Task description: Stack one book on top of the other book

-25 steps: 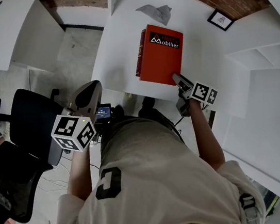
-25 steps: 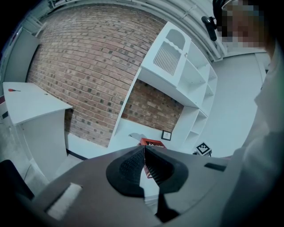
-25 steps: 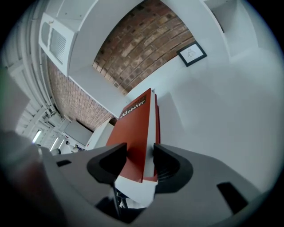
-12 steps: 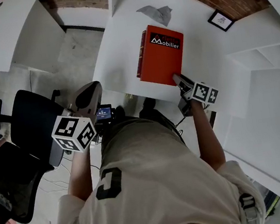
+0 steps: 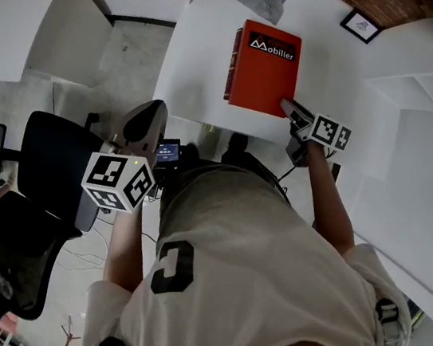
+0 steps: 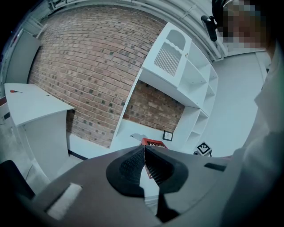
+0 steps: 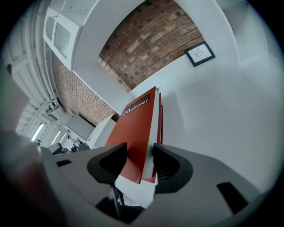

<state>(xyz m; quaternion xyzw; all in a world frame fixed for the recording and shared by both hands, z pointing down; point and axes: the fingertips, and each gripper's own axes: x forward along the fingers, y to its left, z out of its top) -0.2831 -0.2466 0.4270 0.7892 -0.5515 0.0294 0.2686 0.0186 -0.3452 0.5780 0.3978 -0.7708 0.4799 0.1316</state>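
Note:
A thick red book [image 5: 264, 68] with white print lies on the white desk [image 5: 189, 71]. A darker red edge [image 5: 228, 78] runs along its left side; I cannot tell whether that is a second book beneath it. My right gripper [image 5: 287, 107] is at the book's near right corner. In the right gripper view the jaws [image 7: 140, 155] are shut on that corner, one pad on the cover and one under the page edge [image 7: 151, 137]. My left gripper [image 5: 157, 108] is shut and empty, held off the desk's near left edge; its view shows the pads together [image 6: 144, 150] and the book [image 6: 153, 143] far off.
A crumpled grey sheet [image 5: 260, 4] lies behind the book, and a small framed picture [image 5: 360, 24] stands at the back right. White shelves [image 5: 411, 74] flank the desk on the right. A black office chair [image 5: 48, 177] stands on the floor to the left, near another white desk [image 5: 11, 38].
The head view has shifted a little, so everything sits slightly further right and higher. The book and both grippers keep their places relative to each other.

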